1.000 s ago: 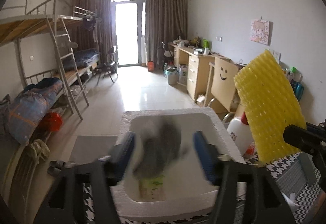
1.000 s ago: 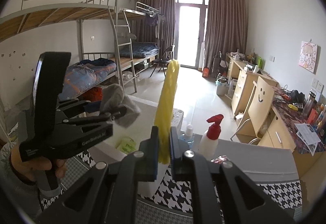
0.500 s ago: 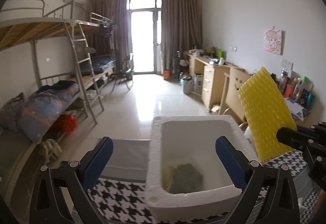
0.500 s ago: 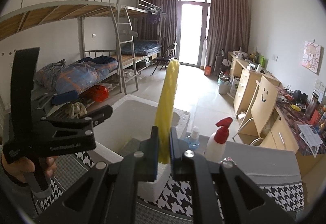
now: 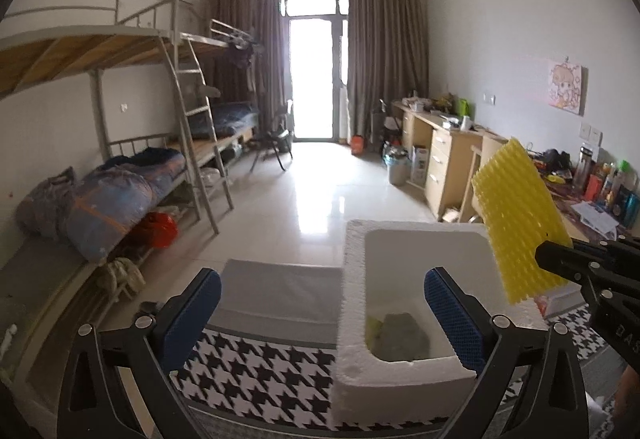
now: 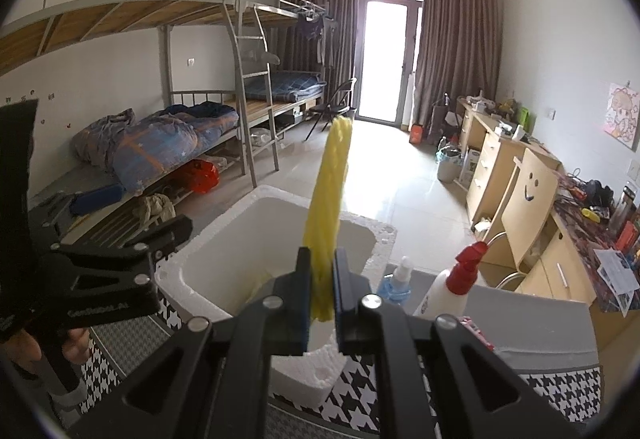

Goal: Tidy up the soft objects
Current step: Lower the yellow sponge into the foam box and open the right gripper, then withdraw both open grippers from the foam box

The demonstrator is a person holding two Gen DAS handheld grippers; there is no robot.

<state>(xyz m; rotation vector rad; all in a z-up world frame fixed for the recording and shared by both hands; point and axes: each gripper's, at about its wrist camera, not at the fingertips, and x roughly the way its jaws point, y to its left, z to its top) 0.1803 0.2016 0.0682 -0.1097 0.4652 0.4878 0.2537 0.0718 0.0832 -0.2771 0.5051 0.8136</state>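
Left claw [image 5: 320, 315]: jaws spread wide after just opening out, nothing between the blue pads [image 5: 191, 313]. It hangs over the near-left edge of the white foam box [image 5: 352, 279], which stands on the bench [image 5: 256, 363] with its black-and-white checked cloth. A grey cloth [image 5: 400, 331] lies at the bottom of the box, beside a pale green item too small to identify.

Right claw [image 6: 322, 287]: jaws pressed together on the lower edge of a yellow foam sheet [image 6: 328, 207]. The sheet stands upright — seen edge-on from the right wrist camera, and broadside with its dimpled face from the left, where it rises above the right rim of the box. Its lower end sits just over the near corner of the box; contact with the rim cannot be determined.

Behind the box on the bench: a white spray bottle [image 6: 448, 287] with a red trigger and, just beside it, a small blue bottle [image 6: 396, 285]. A hand [image 6: 44, 347] grips the left claw's handle at the left edge of the right wrist view.
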